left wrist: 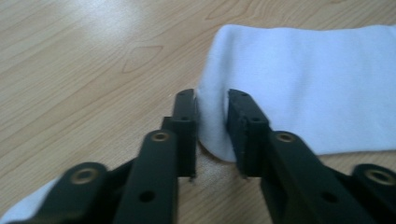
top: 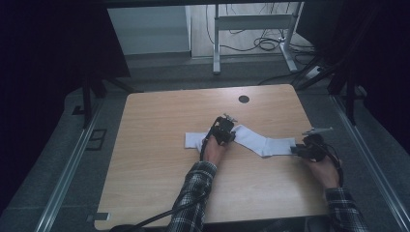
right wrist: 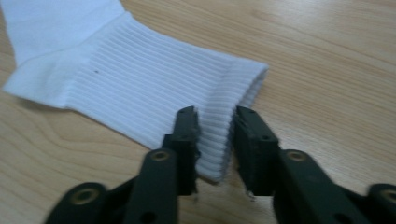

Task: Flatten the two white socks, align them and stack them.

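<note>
A white sock [top: 256, 141] lies stretched across the middle of the wooden table [top: 154, 159] — foot toward the left, ribbed cuff (the right end) near the table's right edge. The left gripper [left wrist: 212, 123] pinches the sock's smooth rounded edge between its jaws — the right gripper [right wrist: 215, 140] clamps the cuff's corner.

Left gripper [top: 223, 129] covers the middle of the white sock [top: 263, 143] | sock fabric between each gripper's jaws is hidden | person's forearms cut off at bottom edge | floor cables [top: 261, 42] too small to trace
</note>
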Tool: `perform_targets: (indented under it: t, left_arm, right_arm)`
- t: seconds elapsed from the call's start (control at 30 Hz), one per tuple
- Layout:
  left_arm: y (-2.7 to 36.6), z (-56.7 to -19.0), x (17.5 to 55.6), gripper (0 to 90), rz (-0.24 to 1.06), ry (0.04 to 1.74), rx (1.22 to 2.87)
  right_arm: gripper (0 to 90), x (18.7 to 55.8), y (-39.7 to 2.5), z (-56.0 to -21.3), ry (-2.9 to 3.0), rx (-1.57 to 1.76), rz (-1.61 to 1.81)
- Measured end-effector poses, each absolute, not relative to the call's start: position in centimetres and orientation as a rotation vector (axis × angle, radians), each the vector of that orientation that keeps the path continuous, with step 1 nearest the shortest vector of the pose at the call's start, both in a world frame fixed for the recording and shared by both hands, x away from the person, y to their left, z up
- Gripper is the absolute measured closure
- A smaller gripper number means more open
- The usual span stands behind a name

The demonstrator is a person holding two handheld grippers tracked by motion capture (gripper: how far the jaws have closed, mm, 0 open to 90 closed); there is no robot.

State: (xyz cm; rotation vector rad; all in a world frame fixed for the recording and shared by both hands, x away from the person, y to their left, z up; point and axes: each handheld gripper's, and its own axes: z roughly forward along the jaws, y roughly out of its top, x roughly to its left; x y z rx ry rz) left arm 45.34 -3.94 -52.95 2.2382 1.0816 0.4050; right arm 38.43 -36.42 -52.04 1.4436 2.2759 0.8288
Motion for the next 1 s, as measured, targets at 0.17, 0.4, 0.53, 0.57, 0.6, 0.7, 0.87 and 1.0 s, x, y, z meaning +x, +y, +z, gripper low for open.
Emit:
perform_targets:
  t: [0.17,0.4,0.53,0.57,0.6,0.7,0.87,1.0]
  left_arm:
    - [-4.0,-52.9,44.8,85.6,0.418,1.054,2.247]
    - [-2.9,-51.4,43.8,86.0,0.414,1.028,2.202]
    - [-2.0,-50.2,42.9,86.0,0.419,1.009,2.18]
    - [-1.8,-49.9,42.7,86.0,0.42,1.006,2.172]
    - [-1.6,-49.6,42.4,86.0,0.422,1.001,2.166]
    - [-0.7,-48.7,41.5,86.0,0.427,0.99,2.151]
    - [1.4,-47.8,39.7,85.9,0.434,0.988,2.126]
    - [3.3,-47.4,37.9,85.9,0.444,0.989,2.117]
  right_arm:
    - [81.3,38.3,-35.9,-51.8,2.286,1.427,0.807]
    - [82.1,38.0,-35.8,-50.8,2.271,1.413,0.87]
    - [82.5,37.8,-35.4,-50.4,2.267,1.396,0.89]
    - [82.5,37.8,-35.3,-50.3,2.275,1.391,0.89]
    - [82.5,37.7,-35.1,-50.1,2.275,1.386,0.901]
    - [82.5,37.4,-34.7,-49.6,2.275,1.36,0.926]
    - [82.5,37.0,-33.9,-48.8,2.282,1.319,0.977]
    - [82.4,36.6,-32.7,-48.3,2.308,1.286,1.02]
